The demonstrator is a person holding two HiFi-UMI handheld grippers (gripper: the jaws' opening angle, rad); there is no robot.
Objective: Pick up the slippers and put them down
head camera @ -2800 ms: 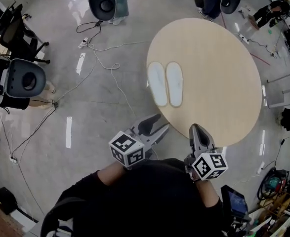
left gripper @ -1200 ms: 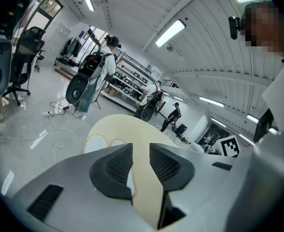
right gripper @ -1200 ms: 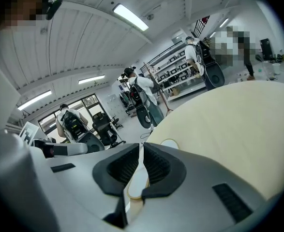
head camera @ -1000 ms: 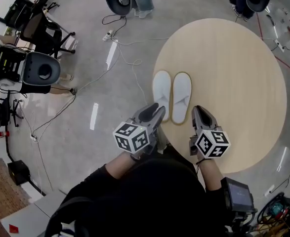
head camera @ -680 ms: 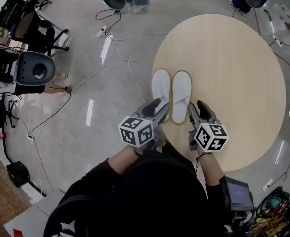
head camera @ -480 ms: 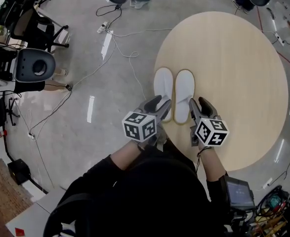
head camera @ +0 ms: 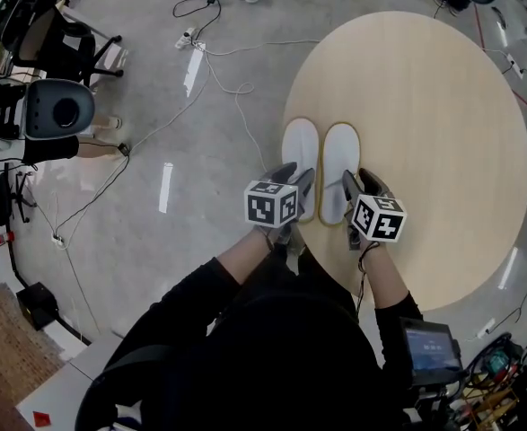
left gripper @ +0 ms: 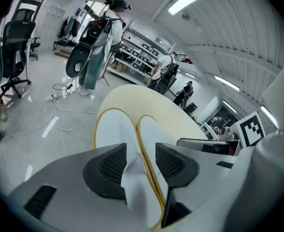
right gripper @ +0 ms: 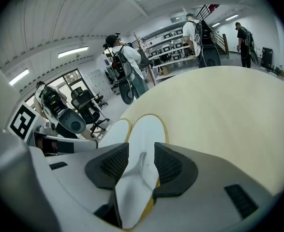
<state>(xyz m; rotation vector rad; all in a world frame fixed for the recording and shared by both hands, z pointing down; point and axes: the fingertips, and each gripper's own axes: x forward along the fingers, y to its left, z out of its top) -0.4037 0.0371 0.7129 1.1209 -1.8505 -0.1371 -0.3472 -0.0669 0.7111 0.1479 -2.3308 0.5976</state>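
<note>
Two white slippers with yellow rims lie side by side near the front-left edge of a round wooden table (head camera: 425,106). My left gripper (head camera: 297,180) is over the heel of the left slipper (head camera: 300,151). In the left gripper view its jaws (left gripper: 134,163) have just been opening and now straddle that heel (left gripper: 113,129), without pressing it. My right gripper (head camera: 360,187) is at the heel of the right slipper (head camera: 340,160). Its jaws (right gripper: 141,166) have also just been opening, and the right slipper's (right gripper: 146,129) heel stands between the pads.
The table's rim (head camera: 285,133) runs just left of the slippers. White cables (head camera: 218,74) trail over the glossy floor to the left. Office chairs (head camera: 57,115) stand at the far left. People with equipment stand in the background (left gripper: 96,37) by shelves.
Both grippers have dropped and moved forward from above the table's edge onto the slippers' heels. Their jaws stand wider apart than a second ago.
</note>
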